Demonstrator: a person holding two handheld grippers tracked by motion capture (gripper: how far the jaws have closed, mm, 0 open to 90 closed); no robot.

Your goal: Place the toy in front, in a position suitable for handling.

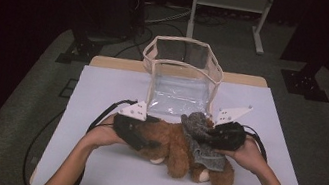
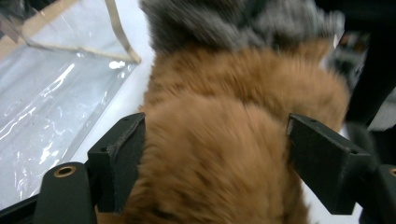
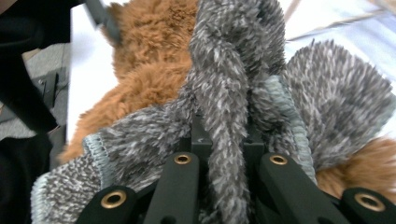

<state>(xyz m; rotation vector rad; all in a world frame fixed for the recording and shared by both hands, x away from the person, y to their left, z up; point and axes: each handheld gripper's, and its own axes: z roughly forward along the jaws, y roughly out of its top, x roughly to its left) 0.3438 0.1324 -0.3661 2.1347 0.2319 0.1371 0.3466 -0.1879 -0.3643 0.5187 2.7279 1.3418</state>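
A brown plush teddy bear (image 1: 178, 148) lies on its side across the near middle of the white-covered table, its fur thick and ginger, pale soles facing the near edge. A grey fuzzy garment (image 1: 202, 139) with a stitched pale hem is bunched around the right half of its body, one fold drawn up into a ridge above the fur.

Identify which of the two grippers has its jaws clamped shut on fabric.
The right gripper: its jaws pinch a fold of the grey fuzzy cloth. The left gripper differs: its jaws stand wide either side of the brown plush bear.
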